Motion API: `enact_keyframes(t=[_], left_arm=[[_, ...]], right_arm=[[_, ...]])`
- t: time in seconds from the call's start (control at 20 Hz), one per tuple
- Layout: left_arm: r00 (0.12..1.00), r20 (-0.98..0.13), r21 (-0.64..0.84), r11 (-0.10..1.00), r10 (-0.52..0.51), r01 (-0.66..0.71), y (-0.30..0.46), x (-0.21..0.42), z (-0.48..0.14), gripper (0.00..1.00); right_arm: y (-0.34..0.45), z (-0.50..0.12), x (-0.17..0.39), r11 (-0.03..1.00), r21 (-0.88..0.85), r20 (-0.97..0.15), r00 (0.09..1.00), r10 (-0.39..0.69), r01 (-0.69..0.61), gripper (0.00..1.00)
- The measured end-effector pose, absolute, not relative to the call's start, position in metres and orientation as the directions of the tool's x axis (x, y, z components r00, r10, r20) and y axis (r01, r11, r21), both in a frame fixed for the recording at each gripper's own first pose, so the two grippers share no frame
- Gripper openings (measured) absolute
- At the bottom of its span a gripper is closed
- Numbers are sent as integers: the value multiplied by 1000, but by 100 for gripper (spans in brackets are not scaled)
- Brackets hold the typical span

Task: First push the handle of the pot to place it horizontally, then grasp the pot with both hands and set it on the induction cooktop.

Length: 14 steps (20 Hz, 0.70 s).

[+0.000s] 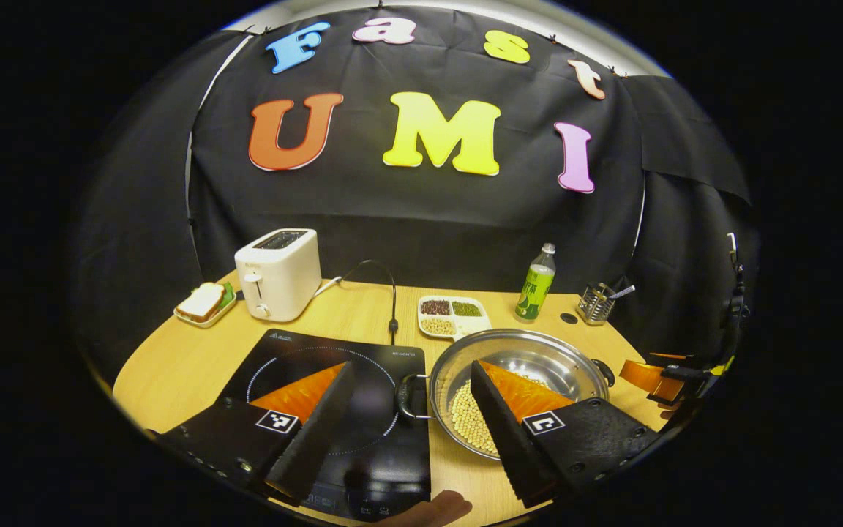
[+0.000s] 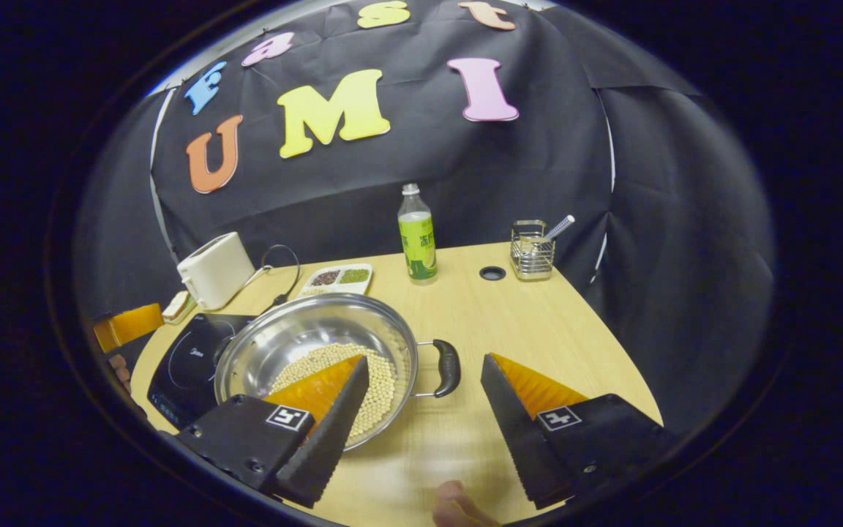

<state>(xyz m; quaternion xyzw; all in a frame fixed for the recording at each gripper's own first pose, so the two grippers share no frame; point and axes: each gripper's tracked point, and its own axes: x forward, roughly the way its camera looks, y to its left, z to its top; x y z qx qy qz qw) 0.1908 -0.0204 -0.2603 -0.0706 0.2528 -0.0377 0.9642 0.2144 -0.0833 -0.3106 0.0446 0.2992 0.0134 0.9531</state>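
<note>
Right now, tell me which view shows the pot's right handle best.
The right gripper view: the right handle lies whole and close between the right gripper fingers. The left gripper view shows it as a small dark knob behind the pot rim.

Left gripper (image 1: 413, 369): two wedge-shaped fingers with ridged inner faces; each carries a square black-and-white marker. Right gripper (image 2: 425, 362): same build; screws dot the bases.

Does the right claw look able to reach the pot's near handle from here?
Probably yes: the right claw is open, the pot handle sits just ahead between its fingers, and bare table surrounds it.
</note>
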Motion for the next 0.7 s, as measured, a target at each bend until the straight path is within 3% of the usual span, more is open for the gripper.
enact_keyframes(t=[0.35, 0.7], left_arm=[[796, -601, -91, 996, -74, 23, -24, 216, -314, 96], [766, -641, -79, 997, -55, 6, -27, 233, -341, 96]], right_arm=[[-86, -342, 239, 997, 74, -610, 791, 50, -6, 98], [-87, -365, 259, 995, 98, -629, 777, 42, 26, 98]])
